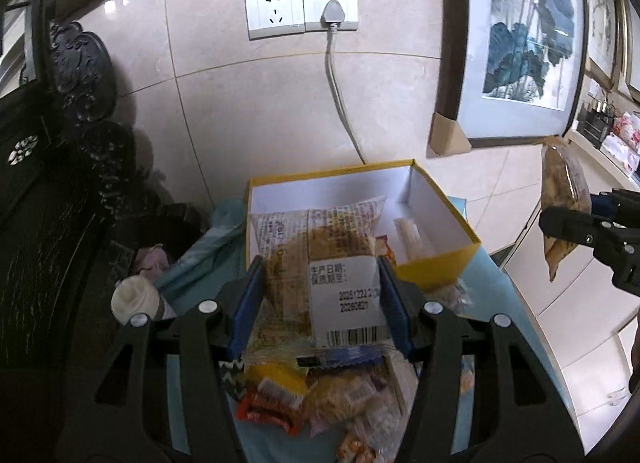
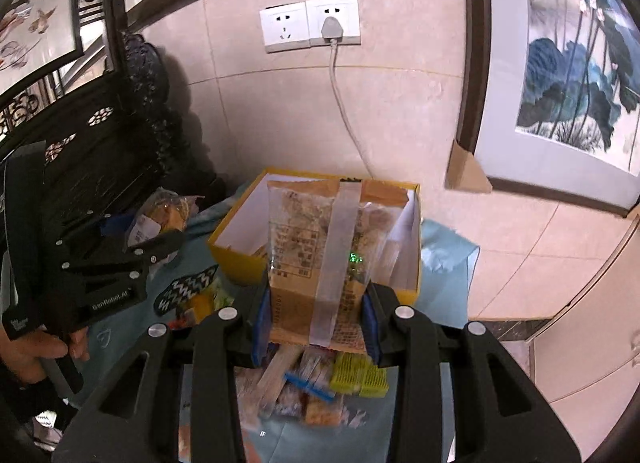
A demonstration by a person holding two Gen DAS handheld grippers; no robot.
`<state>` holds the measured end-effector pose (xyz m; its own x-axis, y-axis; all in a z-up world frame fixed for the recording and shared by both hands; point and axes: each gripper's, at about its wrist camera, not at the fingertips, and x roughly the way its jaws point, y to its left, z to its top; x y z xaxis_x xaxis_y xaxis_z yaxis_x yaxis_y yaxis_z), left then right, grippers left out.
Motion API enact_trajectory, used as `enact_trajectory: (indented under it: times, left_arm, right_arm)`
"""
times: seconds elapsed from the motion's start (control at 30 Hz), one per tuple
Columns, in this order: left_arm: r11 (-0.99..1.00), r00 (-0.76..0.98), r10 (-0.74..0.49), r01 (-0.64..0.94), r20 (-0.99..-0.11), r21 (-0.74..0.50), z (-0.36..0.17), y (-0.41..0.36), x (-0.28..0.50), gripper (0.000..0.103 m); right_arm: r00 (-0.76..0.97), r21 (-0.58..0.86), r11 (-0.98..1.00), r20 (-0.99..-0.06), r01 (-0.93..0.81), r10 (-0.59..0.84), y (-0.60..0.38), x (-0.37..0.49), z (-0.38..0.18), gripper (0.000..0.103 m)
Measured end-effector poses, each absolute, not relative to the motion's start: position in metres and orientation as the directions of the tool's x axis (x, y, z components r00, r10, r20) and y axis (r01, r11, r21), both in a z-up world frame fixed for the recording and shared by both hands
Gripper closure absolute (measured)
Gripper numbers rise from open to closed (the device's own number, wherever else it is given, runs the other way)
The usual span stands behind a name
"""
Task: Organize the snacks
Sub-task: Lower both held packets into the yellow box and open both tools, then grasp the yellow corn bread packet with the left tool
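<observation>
In the left wrist view my left gripper is shut on a clear-wrapped bread packet with a white barcode label, held above the table. Behind it stands an open yellow box with a white inside and a pale stick packet in it. In the right wrist view my right gripper is shut on a brown and clear snack bag, held in front of the yellow box. Each gripper shows in the other view: right gripper with its bag, left gripper with its packet.
A pile of loose snacks lies on the teal cloth below the grippers. A dark carved wooden chair stands at the left. Wall sockets with a grey cable and a framed painting are behind.
</observation>
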<state>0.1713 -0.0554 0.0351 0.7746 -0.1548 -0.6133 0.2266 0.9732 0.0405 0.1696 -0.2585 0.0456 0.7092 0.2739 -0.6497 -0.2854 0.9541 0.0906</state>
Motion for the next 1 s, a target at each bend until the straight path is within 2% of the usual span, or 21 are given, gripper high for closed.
enact_trajectory:
  times: [0.27,0.3,0.33,0.37,0.6,0.8,1.0]
  left_arm:
    - [0.983,0.798,-0.114,0.176,-0.592,0.048,0.049,-0.063,0.258,0.047]
    - [0.984,0.807,-0.114,0.171,-0.579,0.044,0.050,-0.062,0.268,0.034]
    - [0.986,0.810,-0.106,0.162,-0.577,0.046,0.050,-0.061,0.277,0.020]
    - [0.990,0.805,-0.073,0.131,-0.589,0.056,0.047,-0.059,0.287,0.006]
    - [0.986,0.774,-0.043,0.134,-0.632,0.098,0.003,-0.034,0.262,0.006]
    - [0.995,0.700,-0.050,0.100,-0.712,0.028,-0.064,-0.007,0.201,0.006]
    - [0.996,0.616,-0.031,0.083,-0.787,0.026,-0.125,0.012,0.150,0.006]
  right_arm:
    - [0.740,0.090,0.970,-0.632,-0.226,0.231,-0.246,0.258,0.066,0.066]
    - [0.728,0.097,0.972,-0.648,-0.216,0.226,-0.244,0.275,0.065,0.065]
    - [0.714,0.100,0.976,-0.668,-0.192,0.208,-0.245,0.287,0.061,0.057]
    - [0.704,0.091,0.981,-0.685,-0.173,0.188,-0.246,0.292,0.058,0.054]
    - [0.648,0.072,0.981,-0.742,-0.180,0.173,-0.264,0.261,0.008,0.053]
    - [0.554,0.102,0.980,-0.813,-0.170,0.180,-0.274,0.203,-0.059,0.053]
    - [0.471,0.136,0.984,-0.865,-0.111,0.173,-0.281,0.157,-0.114,0.053]
